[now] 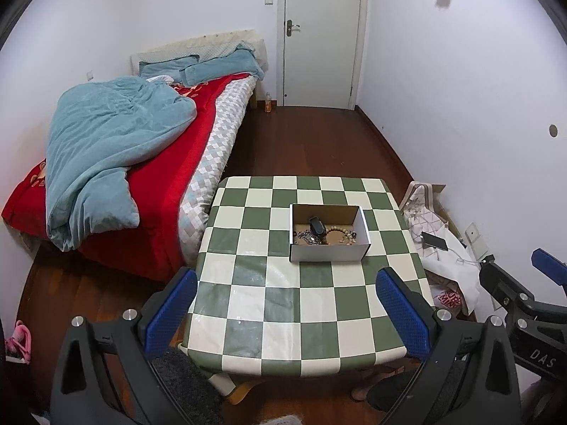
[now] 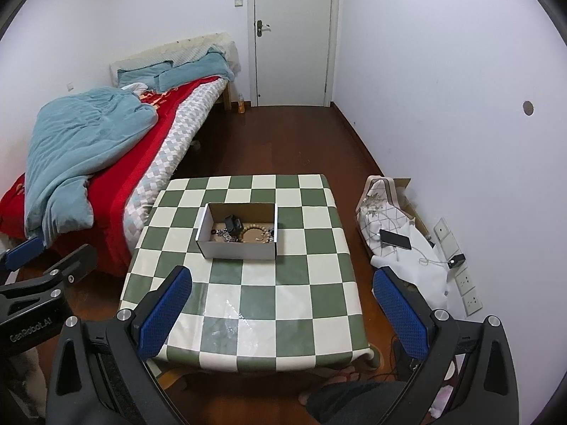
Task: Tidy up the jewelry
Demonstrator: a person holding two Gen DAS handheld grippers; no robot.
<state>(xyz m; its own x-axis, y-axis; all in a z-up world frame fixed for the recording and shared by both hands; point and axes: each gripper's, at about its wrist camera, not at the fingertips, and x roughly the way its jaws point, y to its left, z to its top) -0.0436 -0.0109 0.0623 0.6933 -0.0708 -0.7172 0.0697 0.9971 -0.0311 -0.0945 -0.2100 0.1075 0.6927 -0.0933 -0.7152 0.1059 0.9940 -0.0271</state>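
A white cardboard box (image 1: 327, 252) (image 2: 238, 250) stands open on the green-and-white checkered table (image 1: 276, 304) (image 2: 304, 283). Inside it lie a wooden bead bracelet (image 1: 336, 231) (image 2: 252, 230), a black band (image 1: 314, 227) (image 2: 232, 224) and tangled silver chains (image 1: 307, 238) (image 2: 229, 236). My left gripper (image 1: 287, 304) hovers open above the table's near half, short of the box, nothing between its fingers. My right gripper (image 2: 283, 304) is likewise open and empty over the table's near right part. The right gripper's body (image 1: 514, 294) shows at the left wrist view's right edge.
A bed (image 1: 134, 148) with a red cover and blue duvet runs along the table's left side. White bags with a phone (image 2: 395, 239) on top lie on the floor at the right by the wall. A closed door (image 1: 320, 35) stands at the far end. The person's feet show under the table's near edge.
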